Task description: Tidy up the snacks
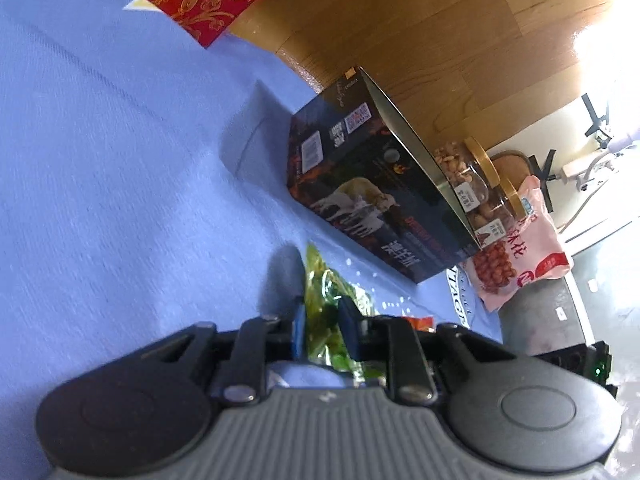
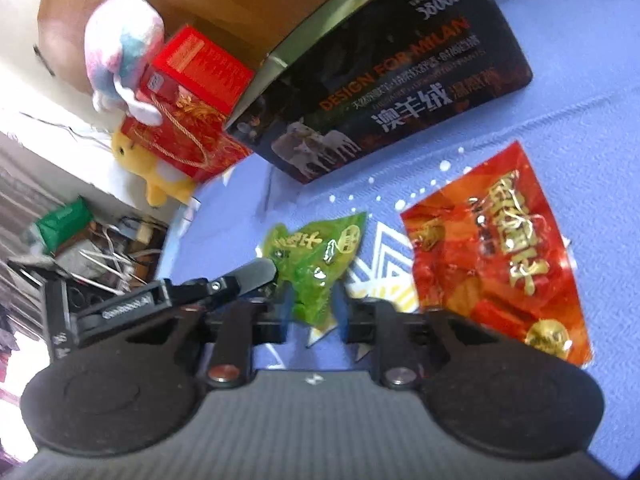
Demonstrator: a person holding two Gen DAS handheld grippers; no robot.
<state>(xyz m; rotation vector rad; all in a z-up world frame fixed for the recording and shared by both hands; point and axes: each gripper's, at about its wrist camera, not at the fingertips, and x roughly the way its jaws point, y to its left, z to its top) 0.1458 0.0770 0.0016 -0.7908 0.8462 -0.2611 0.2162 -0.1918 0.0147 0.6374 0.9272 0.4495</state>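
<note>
Two hand-held grippers are closing on one green snack packet [image 2: 316, 256] lying on the blue cloth [image 1: 120, 160], just in front of the dark box [image 2: 380, 80]. Seen from the right wrist, the left gripper [image 2: 264, 272] is reaching in from the left and touching the packet's left edge, while the right gripper [image 2: 312, 312] is pinching its near corner between blue pads. From the left wrist, the left gripper [image 1: 322, 320] is clamping the same packet [image 1: 324, 300] edge-on. To the right of the packet, a red snack bag [image 2: 496, 248] is lying flat on the cloth, in front of the box.
</note>
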